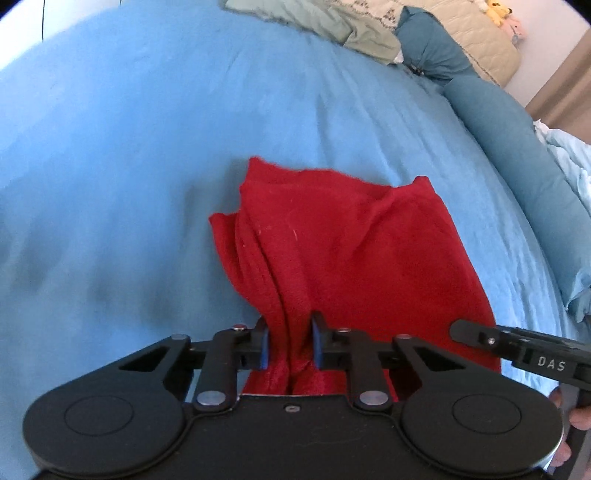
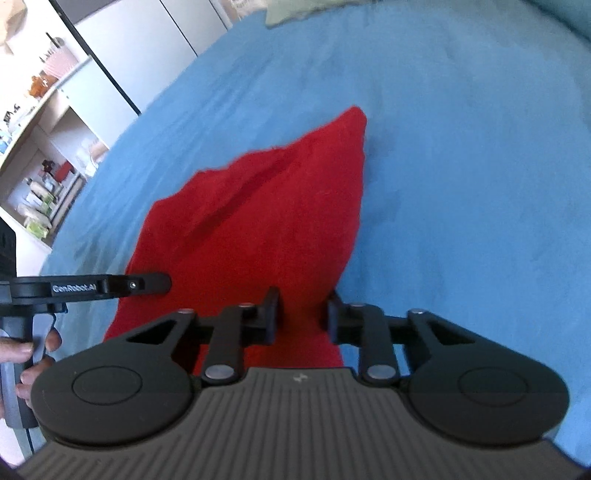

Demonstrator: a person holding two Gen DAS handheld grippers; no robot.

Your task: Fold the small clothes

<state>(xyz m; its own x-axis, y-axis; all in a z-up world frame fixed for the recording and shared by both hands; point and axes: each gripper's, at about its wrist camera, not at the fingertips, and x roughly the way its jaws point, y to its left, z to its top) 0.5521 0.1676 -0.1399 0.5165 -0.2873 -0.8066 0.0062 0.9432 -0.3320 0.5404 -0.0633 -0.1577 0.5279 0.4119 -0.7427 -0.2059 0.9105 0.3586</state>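
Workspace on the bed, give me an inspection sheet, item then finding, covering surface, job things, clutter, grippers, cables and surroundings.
Surface: blue bedspread, lightly wrinkled.
Job's things: one red garment, bunched and partly lifted, its far end on the bedspread.
Clutter: green-beige bedding and teal pillows along the far edge.
Grippers: left gripper shut on the red garment; right gripper likewise clamps a fold.
Cables: nothing seen.
Surroundings: open shelves with small items; white cabinet doors.

Black tongs (image 1: 290, 345), blue pads, apparently silver screws.
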